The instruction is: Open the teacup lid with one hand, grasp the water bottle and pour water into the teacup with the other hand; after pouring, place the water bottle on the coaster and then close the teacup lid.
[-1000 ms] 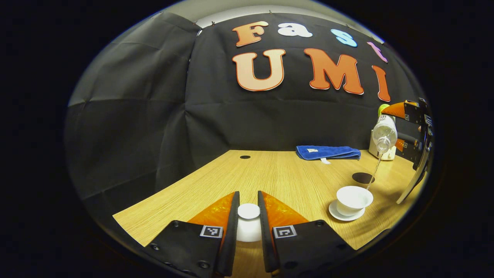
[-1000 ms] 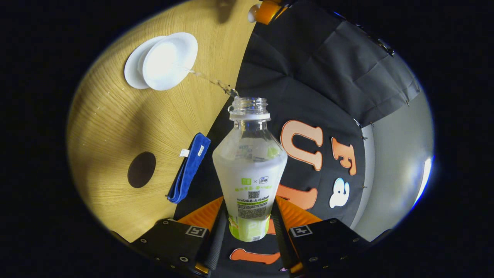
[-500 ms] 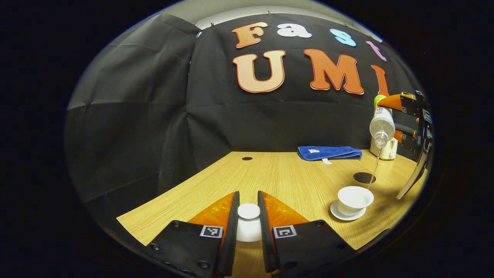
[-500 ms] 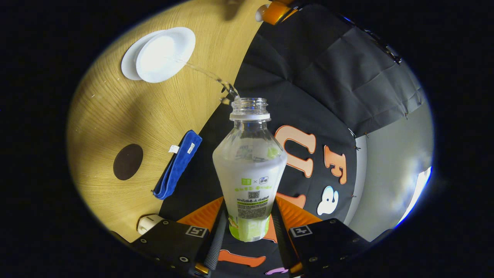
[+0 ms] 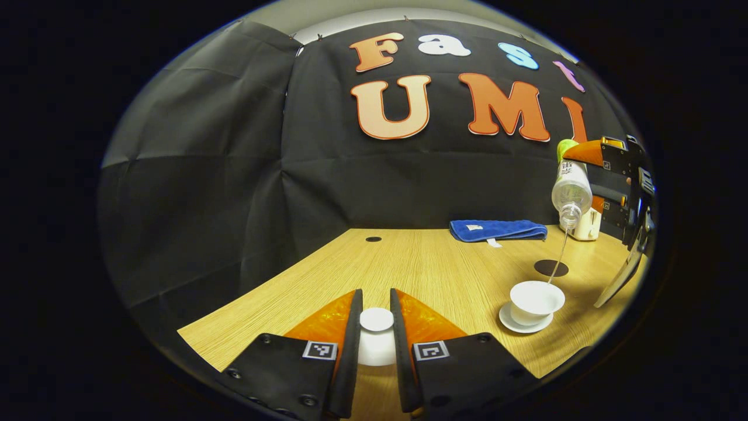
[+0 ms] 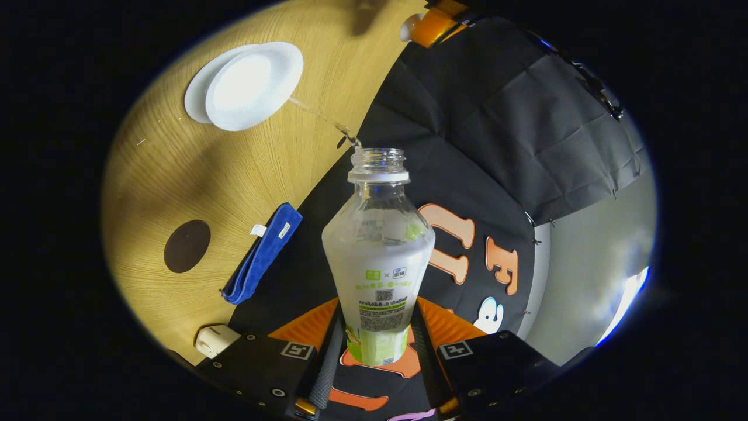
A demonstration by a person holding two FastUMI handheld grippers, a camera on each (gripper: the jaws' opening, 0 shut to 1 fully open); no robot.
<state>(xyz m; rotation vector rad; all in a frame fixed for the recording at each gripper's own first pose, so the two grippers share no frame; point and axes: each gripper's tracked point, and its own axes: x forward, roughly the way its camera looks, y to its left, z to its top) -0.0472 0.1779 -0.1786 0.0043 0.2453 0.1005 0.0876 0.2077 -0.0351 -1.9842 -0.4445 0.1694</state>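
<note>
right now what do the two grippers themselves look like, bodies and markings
Both match: the left gripper and the right gripper each have two flat fingers on black, wedge-shaped blocks fixed with small screws. Every block carries a small square black-and-white marker tag near its inner front corner. No cables or sleeves can be made out.

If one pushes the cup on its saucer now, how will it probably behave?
The cup looks like thin white ceramic, so probably fragile. It has no lid and holds water, so a push may spill. It might slide on the saucer.
</note>
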